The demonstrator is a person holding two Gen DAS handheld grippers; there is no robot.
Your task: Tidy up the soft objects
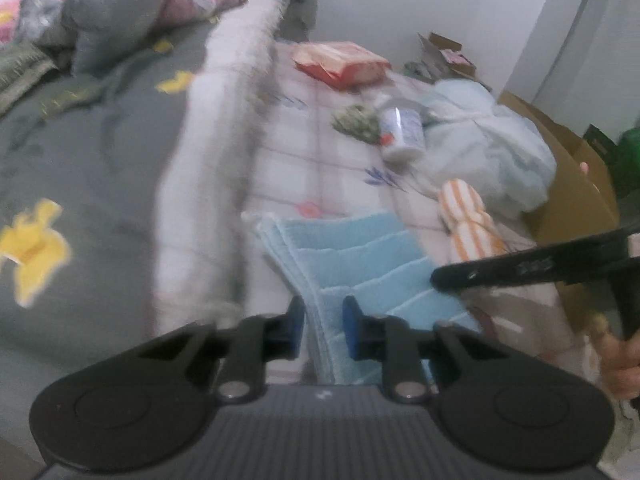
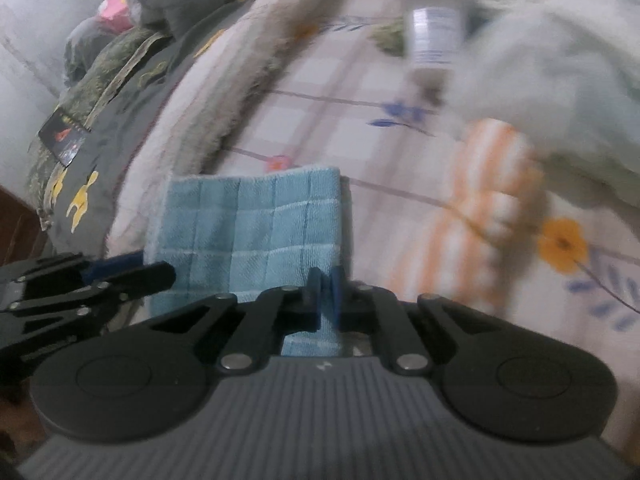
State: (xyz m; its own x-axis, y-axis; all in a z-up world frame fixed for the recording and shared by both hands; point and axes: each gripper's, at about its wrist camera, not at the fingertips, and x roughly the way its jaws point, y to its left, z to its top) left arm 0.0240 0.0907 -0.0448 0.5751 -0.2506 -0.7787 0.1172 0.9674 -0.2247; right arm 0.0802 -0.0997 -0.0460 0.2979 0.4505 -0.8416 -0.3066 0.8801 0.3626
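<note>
A folded light-blue checked towel (image 1: 360,256) (image 2: 256,220) lies on the flowered bed sheet (image 1: 320,168). My left gripper (image 1: 324,320) is shut on the towel's near left edge, with the stacked layers pinched between its blue pads. My right gripper (image 2: 326,296) is shut on the towel's near right corner, its pads almost together on the cloth. Each gripper shows in the other's view: the right one (image 1: 440,278) comes in from the right, the left one (image 2: 160,272) from the left. An orange-striped cloth (image 1: 468,216) (image 2: 480,200) lies just right of the towel.
A pale crumpled cloth (image 1: 492,148) (image 2: 560,80) and a white bottle (image 1: 400,128) (image 2: 434,28) lie farther back. Behind them is an orange packet (image 1: 340,62). A grey blanket with yellow prints (image 1: 80,160) covers the left. A cardboard box (image 1: 576,184) stands at the right edge. A hand (image 1: 624,360) shows at the right.
</note>
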